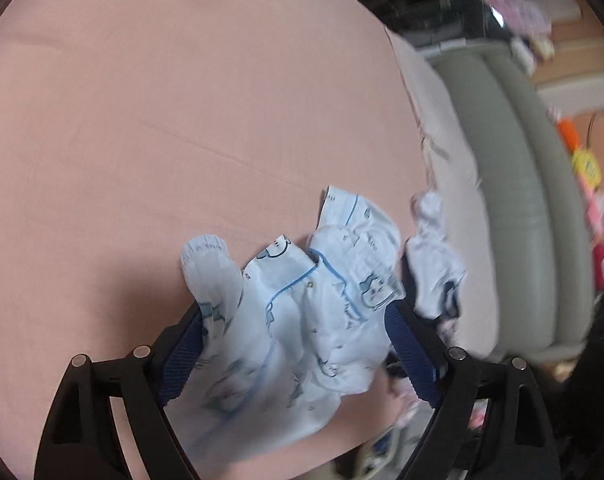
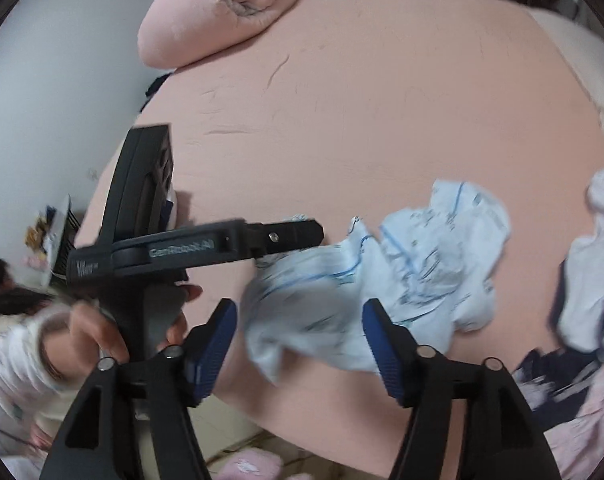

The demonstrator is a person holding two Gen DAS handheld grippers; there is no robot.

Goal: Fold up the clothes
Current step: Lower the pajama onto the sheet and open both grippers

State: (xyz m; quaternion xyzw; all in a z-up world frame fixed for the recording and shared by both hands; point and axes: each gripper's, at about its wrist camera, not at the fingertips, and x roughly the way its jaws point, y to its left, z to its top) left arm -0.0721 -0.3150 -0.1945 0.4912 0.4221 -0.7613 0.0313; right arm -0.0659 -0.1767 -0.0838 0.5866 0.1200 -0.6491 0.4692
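A crumpled light blue child's garment [image 1: 302, 304] with cartoon prints and blue piping lies near the front edge of a pink bed sheet [image 1: 161, 120]. My left gripper [image 1: 297, 308] is open, its blue-padded fingers on either side of the cloth. In the right wrist view the same garment [image 2: 382, 280] lies bunched ahead of my right gripper [image 2: 299, 308], which is open and empty just above the cloth. The left gripper's black body [image 2: 205, 244], held by a hand, reaches to the garment's left end.
A rolled pink quilt [image 2: 221, 12] sits at the bed's far corner. More white and dark clothes [image 2: 590, 264] lie piled at the right. A grey padded bed frame [image 1: 514, 200] borders the mattress. A pink slipper [image 2: 249, 466] is on the floor below.
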